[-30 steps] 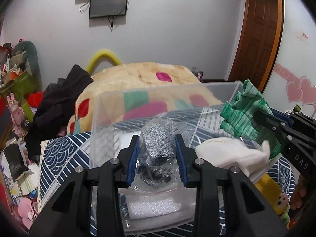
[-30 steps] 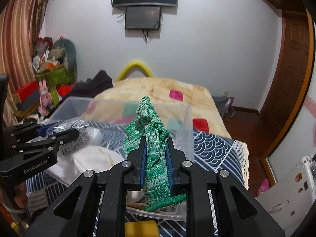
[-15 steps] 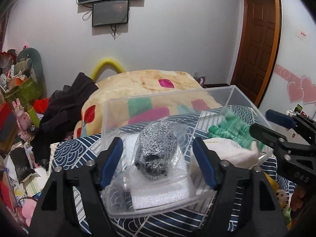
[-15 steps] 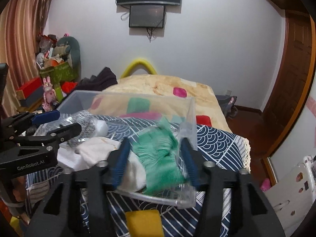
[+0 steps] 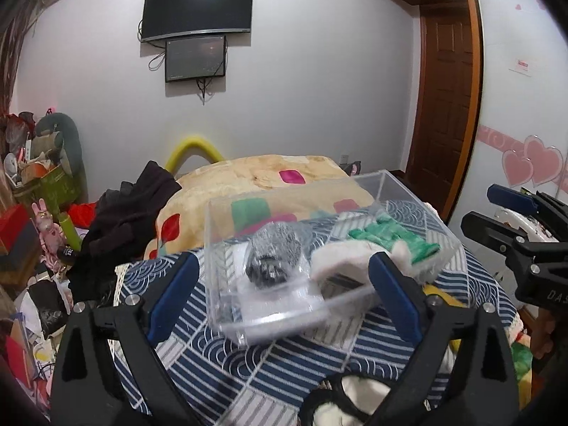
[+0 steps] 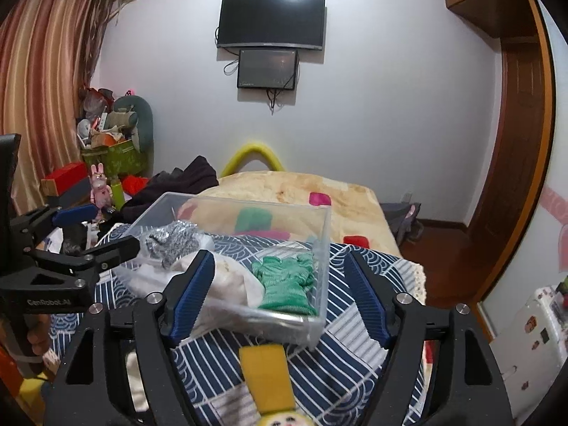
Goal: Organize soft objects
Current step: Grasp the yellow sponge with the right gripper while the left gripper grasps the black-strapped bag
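Hovering: both grippers hang in front of the clear box with nothing between their fingers.
Left gripper (image 5: 280, 294): its blue-padded fingers are spread wide and hold nothing; the box sits between and beyond them, toward 12 o'clock.
Right gripper (image 6: 278, 296): its fingers are likewise spread wide and hold nothing, framing the near right corner of the box.
Nearest loose things: a yellow toy (image 6: 268, 378) lies on the patterned cloth at 6 o'clock in the right view, just short of the box; a white and black soft thing (image 5: 340, 404) shows at 6 o'clock in the left view, too cut off to name.
Cloth (image 5: 248, 372): navy and white, spread under the box.
Clear box (image 6: 321, 245): rests on the cloth, open at the top.
Inside the box: a grey knit piece in a plastic bag (image 5: 275, 259) at the left, a white soft piece (image 6: 227, 280) in the middle, a green knit piece (image 6: 285, 280) at the right, against the right wall.
Behind: a bed with a beige blanket (image 6: 298, 191) at 12 o'clock, dark clothes (image 5: 131, 209) at 10 o'clock.
Step in hand: I judge that the grey and green pieces are stowed and both grippers are free.
Next move: probably a reach down for a loose soft thing such as the yellow toy, closing on it gently and lifting over the box wall.
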Available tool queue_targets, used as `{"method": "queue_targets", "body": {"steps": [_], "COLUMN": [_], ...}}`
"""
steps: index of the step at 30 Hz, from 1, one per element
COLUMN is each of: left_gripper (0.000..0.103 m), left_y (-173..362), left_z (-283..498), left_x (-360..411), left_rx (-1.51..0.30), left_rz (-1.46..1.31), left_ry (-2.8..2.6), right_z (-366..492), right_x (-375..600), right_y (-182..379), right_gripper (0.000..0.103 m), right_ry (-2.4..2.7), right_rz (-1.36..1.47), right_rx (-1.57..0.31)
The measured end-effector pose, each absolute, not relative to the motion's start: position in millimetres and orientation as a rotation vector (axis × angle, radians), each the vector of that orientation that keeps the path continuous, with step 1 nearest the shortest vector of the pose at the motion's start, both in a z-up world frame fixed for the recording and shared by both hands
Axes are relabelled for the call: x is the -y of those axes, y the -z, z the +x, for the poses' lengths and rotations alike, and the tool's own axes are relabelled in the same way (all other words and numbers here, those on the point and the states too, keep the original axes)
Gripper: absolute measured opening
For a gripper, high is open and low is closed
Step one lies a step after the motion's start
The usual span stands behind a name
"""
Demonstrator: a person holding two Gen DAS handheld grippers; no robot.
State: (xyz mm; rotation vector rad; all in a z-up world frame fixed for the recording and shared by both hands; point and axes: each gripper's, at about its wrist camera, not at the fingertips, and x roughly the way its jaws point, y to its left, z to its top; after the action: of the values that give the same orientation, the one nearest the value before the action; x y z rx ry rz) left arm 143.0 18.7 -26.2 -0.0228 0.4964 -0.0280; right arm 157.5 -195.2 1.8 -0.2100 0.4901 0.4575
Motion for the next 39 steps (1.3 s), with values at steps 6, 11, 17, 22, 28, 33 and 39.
{"method": "queue_targets", "body": {"steps": [6, 11, 17, 22, 28, 33, 39], "left_gripper": [0.098, 0.098, 0.098, 0.098, 0.07, 0.052, 0.033], "left_y": [41.7, 64.9, 91.0, 103.6, 108.9, 117.8, 117.6], "left_z": [122.8, 113.7, 108.9, 103.5, 101.8, 105.8, 101.6], "left_x": [-13.3, -8.0, 0.1, 4.4, 6.0, 11.0, 11.7], "left_rx": [-0.527, -0.596, -0.665, -0.687, -0.702, -0.737, -0.716], "left_rz": [0.0, -0.006, 0.006, -0.001, -0.067, -0.059, -0.051], "left_ry": [0.037, 0.064, 0.069, 0.09, 0.142, 0.171, 0.163], "right_z": [146.3, 140.9, 142.4, 145.9, 145.8, 145.8, 142.0], "right_x": [198.3, 200.3, 204.5, 207.5, 203.8, 205.5, 210.9], "right_y": [10.7, 28.8, 58.8, 74.1, 85.2, 89.7, 84.3], "right_gripper": [0.078, 0.078, 0.078, 0.078, 0.067, 0.044, 0.033], "right_ry": [-0.457, -0.46, -0.447, -0.451, -0.468, -0.481, -0.488], "right_rz": [-0.217, -0.221, -0.226, -0.209, -0.212, -0.208, -0.182], "right_rx": [-0.506, -0.562, -0.657, -0.714, -0.757, -0.776, -0.754]}}
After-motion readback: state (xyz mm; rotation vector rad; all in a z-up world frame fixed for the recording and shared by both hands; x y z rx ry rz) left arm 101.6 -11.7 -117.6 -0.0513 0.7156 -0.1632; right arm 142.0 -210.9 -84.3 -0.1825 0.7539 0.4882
